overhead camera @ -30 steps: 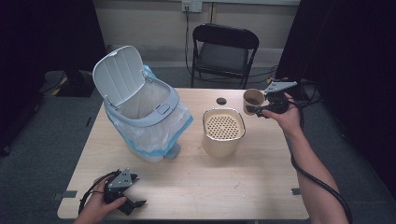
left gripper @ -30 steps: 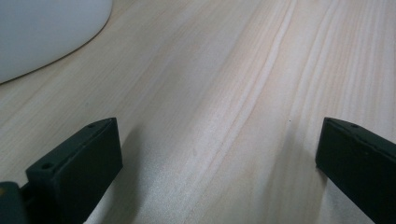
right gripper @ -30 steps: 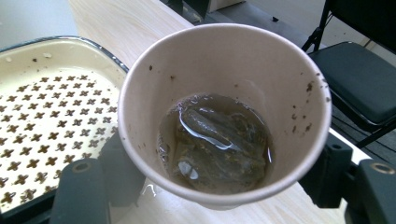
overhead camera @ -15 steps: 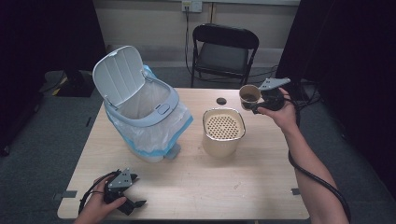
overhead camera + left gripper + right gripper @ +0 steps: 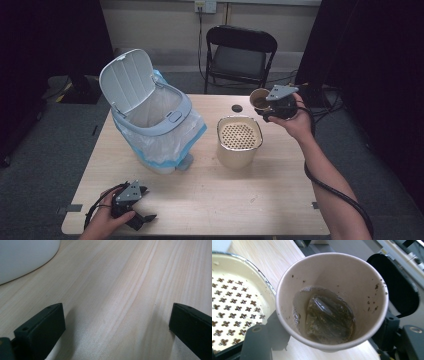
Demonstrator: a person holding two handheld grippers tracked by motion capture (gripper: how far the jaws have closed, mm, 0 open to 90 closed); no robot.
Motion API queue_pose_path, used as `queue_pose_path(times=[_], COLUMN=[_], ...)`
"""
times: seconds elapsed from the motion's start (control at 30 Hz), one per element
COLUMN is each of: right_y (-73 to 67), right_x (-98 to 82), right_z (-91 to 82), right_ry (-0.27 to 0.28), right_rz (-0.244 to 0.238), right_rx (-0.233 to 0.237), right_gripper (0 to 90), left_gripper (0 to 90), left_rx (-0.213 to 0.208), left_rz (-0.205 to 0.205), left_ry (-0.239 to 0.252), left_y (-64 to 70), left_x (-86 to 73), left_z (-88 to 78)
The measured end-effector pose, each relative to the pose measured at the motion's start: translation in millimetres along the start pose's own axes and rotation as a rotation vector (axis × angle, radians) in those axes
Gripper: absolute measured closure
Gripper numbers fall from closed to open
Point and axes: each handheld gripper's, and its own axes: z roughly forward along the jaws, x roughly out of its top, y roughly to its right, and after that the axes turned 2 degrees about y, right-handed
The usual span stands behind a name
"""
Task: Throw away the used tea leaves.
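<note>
Nearest me, at seven o'clock on the table (image 5: 210, 200), the left gripper (image 5: 142, 220) rests idle, jaws wide with bare wood between them. Farther off, at one o'clock, the right gripper (image 5: 261, 106) has just been closing and now clamps a paper cup (image 5: 332, 300), upright, a wet teabag (image 5: 329, 320) at the bottom. The strainer pot (image 5: 239, 141) sits at about seven o'clock from the cup, just below; the open bin (image 5: 150, 120) lies farther, at nine. I reckon the cup goes to the pot first.

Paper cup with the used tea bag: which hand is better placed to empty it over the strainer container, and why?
Right. The right gripper is shut on the paper cup, beside the strainer container. The left gripper rests open at the table's near edge.
</note>
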Motion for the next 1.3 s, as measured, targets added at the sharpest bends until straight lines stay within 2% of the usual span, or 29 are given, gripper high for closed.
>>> queue_pose_path(times=[0.07, 0.13, 0.27, 0.37, 0.43, 0.53, 0.6, 0.67, 0.77, 0.87, 0.93, 0.97, 1.03, 1.07, 1.1, 1.13, 1.17, 1.2, 1.23, 1.3], right_y=[-3.3, -7.9, -20.1, -26.6, -31.8, -43.2, -48.9, -54.4, -61.8, -67.4, -71.4, -72.4, -74.8, -75.5, -76.6, -76.8, -76.9, -77.3, -77.5, -76.1], right_x=[2.2, 5.0, 12.4, 16.7, 19.7, 25.1, 27.4, 29.1, 31.3, 33.3, 32.3, 32.5, 31.7, 32.0, 31.3, 31.8, 32.8, 32.7, 33.4, 35.8], right_z=[0.2, -0.1, 1.4, 2.9, 3.9, 6.0, 7.2, 8.6, 9.1, 7.9, 6.6, 6.0, 4.8, 4.1, 3.1, 2.0, 0.4, -0.3, -0.9, -1.7], right_ry=[-0.005, -0.017, -0.075, -0.096, -0.120, -0.173, -0.188, -0.225, -0.245, -0.247, -0.250, -0.252, -0.249, -0.246, -0.239, -0.238, -0.224, -0.217, -0.218, -0.207], right_rz=[-0.035, -0.093, -0.261, -0.315, -0.360, -0.533, -0.574, -0.673, -0.797, -0.885, -0.953, -0.986, -1.056, -1.062, -1.089, -1.098, -1.080, -1.082, -1.081, -0.991], right_rx=[-0.021, -0.051, -0.118, -0.127, -0.162, -0.219, -0.234, -0.287, -0.334, -0.387, -0.455, -0.469, -0.530, -0.537, -0.576, -0.587, -0.580, -0.589, -0.581, -0.501], right_gripper=[29.6, 29.8, 30.0, 30.1, 30.2, 30.5, 30.8, 30.8, 30.8, 31.1, 31.1, 31.0, 31.0, 31.0, 31.0, 31.0, 31.0, 31.0, 30.8, 30.6], left_gripper=[0.0, 0.0, 0.0, 0.0, 0.0, 0.0, 0.0, 0.0, 0.0, 0.0, 0.0, 0.0, 0.0, 0.0, 0.0, 0.0, 0.0, 0.0, 0.0, 0.0], left_rx=[0.000, 0.000, 0.000, 0.000, 0.000, 0.000, 0.000, 0.000, 0.000, 0.000, 0.000, 0.000, 0.000, -0.001, -0.001, -0.001, -0.001, -0.001, -0.001, -0.001], left_rz=[-0.002, -0.001, -0.002, -0.001, -0.002, 0.000, 0.000, 0.000, 0.000, -0.001, -0.001, -0.002, -0.002, 0.001, 0.001, 0.001, 0.001, 0.001, 0.001, 0.001], left_ry=[-0.002, -0.002, -0.002, -0.002, -0.002, 0.000, 0.000, 0.000, 0.000, 0.000, -0.002, -0.002, -0.002, -0.004, -0.003, -0.004, -0.004, -0.004, -0.004, -0.004], left_y=[0.1, 0.1, 0.1, 0.1, 0.1, 0.0, 0.0, 0.0, 0.0, 0.0, 0.1, 0.1, 0.1, -0.1, -0.1, -0.1, -0.1, -0.1, -0.1, -0.1], left_x=[0.0, 0.0, 0.0, 0.0, 0.0, 0.0, 0.0, 0.0, 0.0, 0.0, 0.0, 0.0, 0.0, 0.0, 0.0, 0.0, 0.0, 0.0, 0.0, 0.0], left_z=[-0.1, -0.1, -0.1, -0.1, -0.1, 0.0, 0.0, 0.0, 0.0, 0.0, -0.1, 0.0, 0.0, -0.3, -0.2, -0.2, -0.3, -0.3, -0.2, -0.3])
